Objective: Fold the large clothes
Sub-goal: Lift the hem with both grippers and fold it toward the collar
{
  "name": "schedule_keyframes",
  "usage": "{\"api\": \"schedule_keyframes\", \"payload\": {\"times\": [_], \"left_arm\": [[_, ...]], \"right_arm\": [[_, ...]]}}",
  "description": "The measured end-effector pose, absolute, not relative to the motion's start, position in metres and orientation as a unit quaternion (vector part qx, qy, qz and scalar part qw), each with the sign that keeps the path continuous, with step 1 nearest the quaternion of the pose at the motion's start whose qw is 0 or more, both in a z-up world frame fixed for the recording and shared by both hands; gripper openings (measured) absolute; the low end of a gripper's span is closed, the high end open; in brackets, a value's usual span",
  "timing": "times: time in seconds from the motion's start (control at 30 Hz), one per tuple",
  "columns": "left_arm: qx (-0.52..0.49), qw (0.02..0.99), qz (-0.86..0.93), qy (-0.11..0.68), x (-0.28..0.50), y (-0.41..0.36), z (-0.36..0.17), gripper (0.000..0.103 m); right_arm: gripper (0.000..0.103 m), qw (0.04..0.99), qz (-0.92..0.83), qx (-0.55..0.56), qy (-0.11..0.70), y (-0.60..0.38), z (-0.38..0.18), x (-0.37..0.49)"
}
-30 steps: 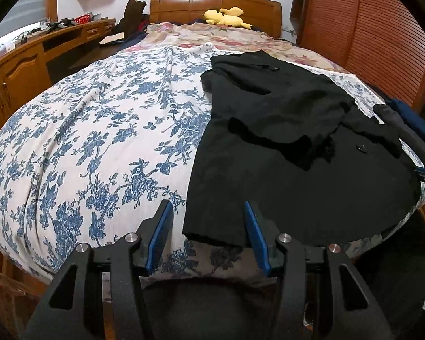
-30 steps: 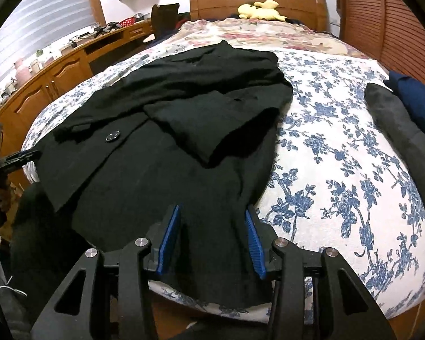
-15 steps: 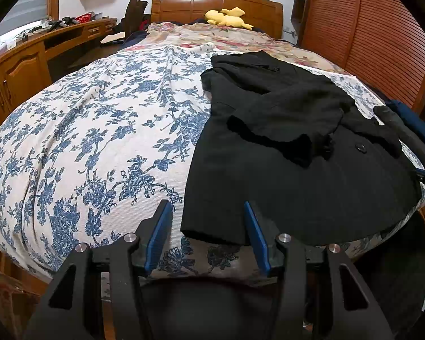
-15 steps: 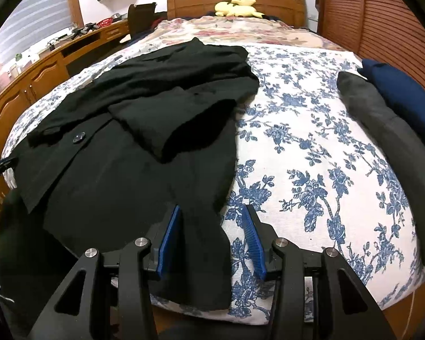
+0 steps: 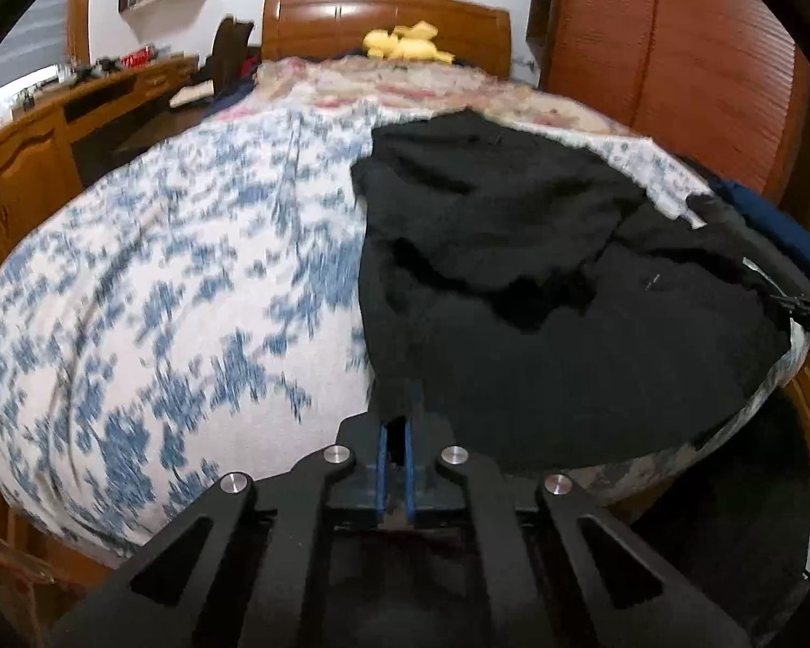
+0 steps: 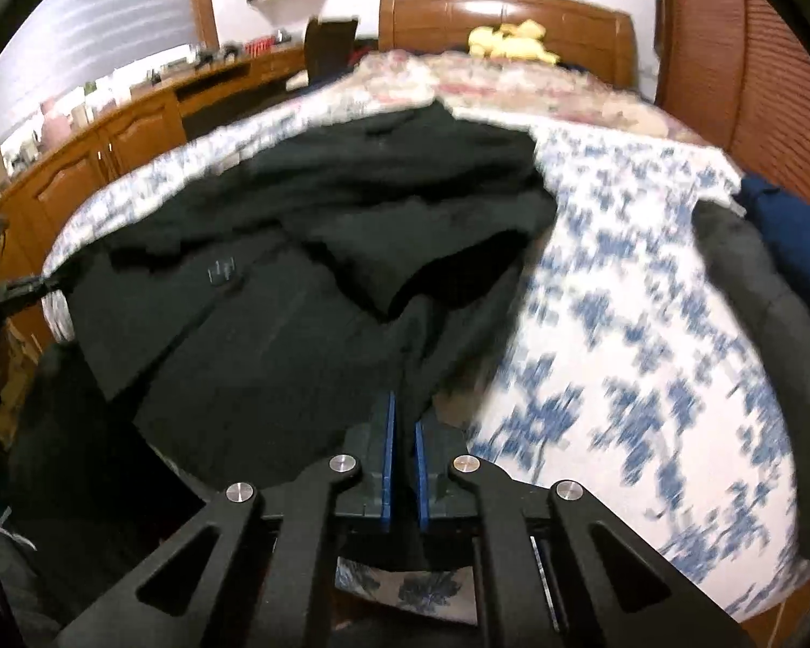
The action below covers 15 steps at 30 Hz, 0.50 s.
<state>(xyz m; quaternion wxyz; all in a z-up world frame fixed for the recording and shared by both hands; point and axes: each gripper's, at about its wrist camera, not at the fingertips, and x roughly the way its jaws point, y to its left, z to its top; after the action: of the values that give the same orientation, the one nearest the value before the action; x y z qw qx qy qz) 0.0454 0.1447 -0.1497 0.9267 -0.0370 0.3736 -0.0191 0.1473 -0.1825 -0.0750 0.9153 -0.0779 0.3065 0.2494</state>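
Note:
A large black coat [image 5: 540,281] lies on the blue-flowered bedspread [image 5: 178,281], its sleeves folded over its body. My left gripper [image 5: 395,421] is shut on the coat's near left hem corner. In the right wrist view the same coat [image 6: 297,281] fills the left half of the bed, and my right gripper [image 6: 402,421] is shut on its near right hem corner. Both corners are lifted slightly off the bed. Both views are motion-blurred.
A dark grey garment [image 6: 750,291] and a navy one [image 6: 783,216] lie along the bed's right side. A wooden desk with cabinets [image 5: 32,162] runs along the left. A wooden headboard with a yellow plush toy [image 5: 405,43] is at the far end; a wardrobe [image 5: 675,65] stands right.
Both grippers were open around the coat's hem corners; now both have closed on the cloth and started lifting it. The views have shifted and blurred.

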Motion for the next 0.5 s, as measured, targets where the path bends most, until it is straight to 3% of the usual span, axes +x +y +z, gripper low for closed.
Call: {"api": "schedule_keyframes", "payload": {"times": [0.5], "left_arm": [[-0.029, 0.976, -0.062, 0.209, 0.016, 0.120, 0.018, 0.004]], "right_arm": [[0.005, 0.946, 0.252, -0.058, 0.195, -0.238, 0.033, 0.074]]}}
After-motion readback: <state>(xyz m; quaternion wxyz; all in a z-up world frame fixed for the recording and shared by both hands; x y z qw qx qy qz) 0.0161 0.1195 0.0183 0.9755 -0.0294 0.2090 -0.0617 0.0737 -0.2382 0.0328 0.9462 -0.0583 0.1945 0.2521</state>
